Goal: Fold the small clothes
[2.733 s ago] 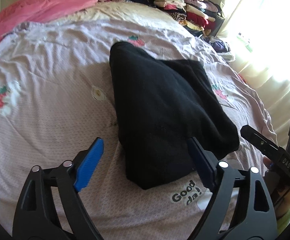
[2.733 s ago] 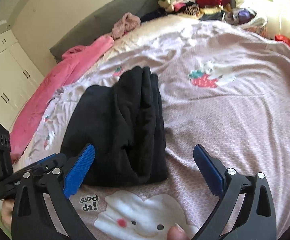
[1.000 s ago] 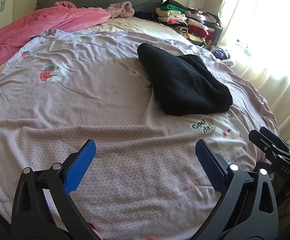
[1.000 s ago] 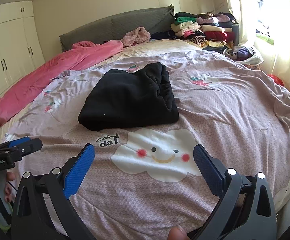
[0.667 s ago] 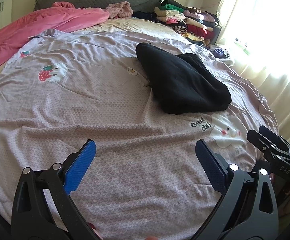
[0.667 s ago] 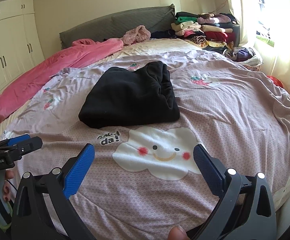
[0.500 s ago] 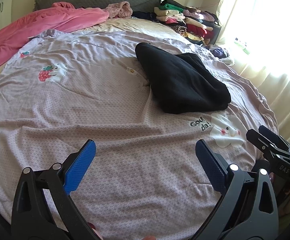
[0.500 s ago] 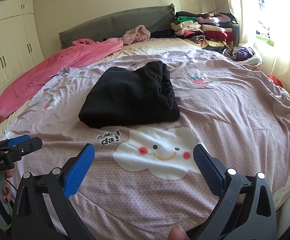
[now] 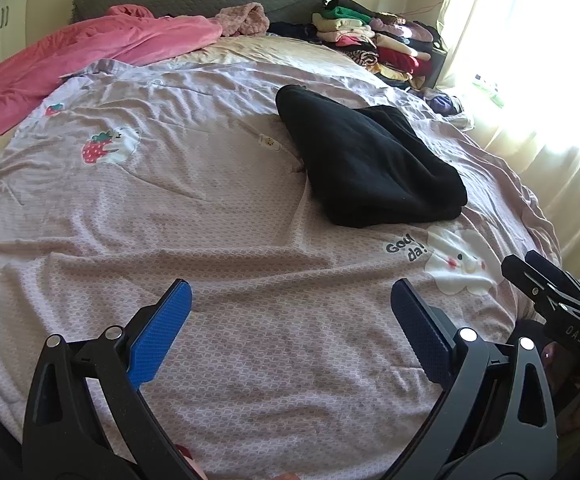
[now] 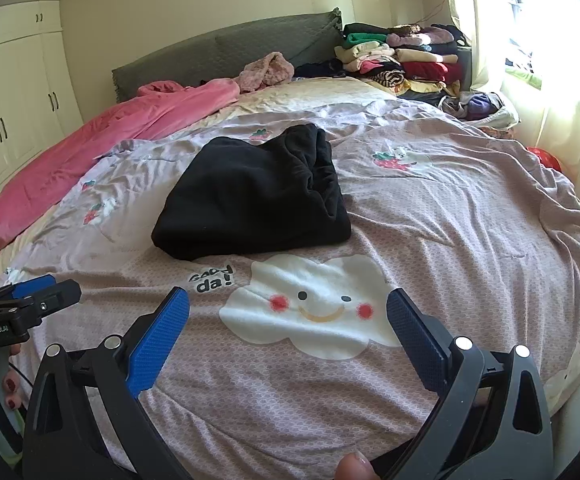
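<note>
A folded black garment point(image 9: 366, 164) lies on the lilac printed bedspread point(image 9: 194, 208), right of centre in the left wrist view. It also shows in the right wrist view point(image 10: 258, 196), in the middle of the bed. My left gripper point(image 9: 290, 320) is open and empty, held back over the near part of the bed. My right gripper point(image 10: 288, 322) is open and empty above the white cloud print point(image 10: 306, 304). Each gripper shows at the edge of the other's view, the right one point(image 9: 550, 296) and the left one point(image 10: 26, 300).
A pink blanket point(image 9: 70, 56) lies along the far left of the bed. A stack of folded clothes point(image 10: 402, 60) stands at the far right by the grey headboard point(image 10: 226, 52). A pink fuzzy garment point(image 10: 268, 68) lies near the headboard. White wardrobes point(image 10: 14, 96) stand at left, a bright curtained window at right.
Both grippers have drawn back from the black garment toward the foot of the bed and stayed open. In the last second almost nothing moves.
</note>
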`<state>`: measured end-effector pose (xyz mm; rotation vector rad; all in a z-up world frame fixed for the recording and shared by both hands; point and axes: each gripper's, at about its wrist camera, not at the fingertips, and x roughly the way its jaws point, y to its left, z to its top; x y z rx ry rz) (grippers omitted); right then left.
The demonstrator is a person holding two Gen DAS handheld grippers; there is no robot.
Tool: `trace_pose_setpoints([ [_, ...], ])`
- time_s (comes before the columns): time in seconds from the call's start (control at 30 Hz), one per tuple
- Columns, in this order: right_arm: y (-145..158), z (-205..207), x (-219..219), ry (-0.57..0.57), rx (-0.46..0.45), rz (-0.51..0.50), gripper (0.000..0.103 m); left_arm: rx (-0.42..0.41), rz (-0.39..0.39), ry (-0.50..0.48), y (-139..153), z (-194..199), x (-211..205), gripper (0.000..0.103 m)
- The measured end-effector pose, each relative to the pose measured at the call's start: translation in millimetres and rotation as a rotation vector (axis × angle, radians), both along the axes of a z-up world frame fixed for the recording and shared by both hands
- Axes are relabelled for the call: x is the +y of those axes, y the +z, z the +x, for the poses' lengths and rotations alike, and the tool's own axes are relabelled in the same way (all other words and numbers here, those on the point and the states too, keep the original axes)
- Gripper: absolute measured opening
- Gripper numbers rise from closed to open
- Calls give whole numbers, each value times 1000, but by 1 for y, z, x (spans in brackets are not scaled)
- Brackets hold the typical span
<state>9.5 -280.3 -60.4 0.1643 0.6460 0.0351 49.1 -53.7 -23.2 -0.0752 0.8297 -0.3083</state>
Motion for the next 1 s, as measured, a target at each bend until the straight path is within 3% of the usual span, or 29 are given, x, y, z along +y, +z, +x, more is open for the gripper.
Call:
trace_pose_setpoints([
  [1.0, 1, -1, 0, -7, -1, -3, 98, 2, 12, 7, 2, 2, 4, 93],
])
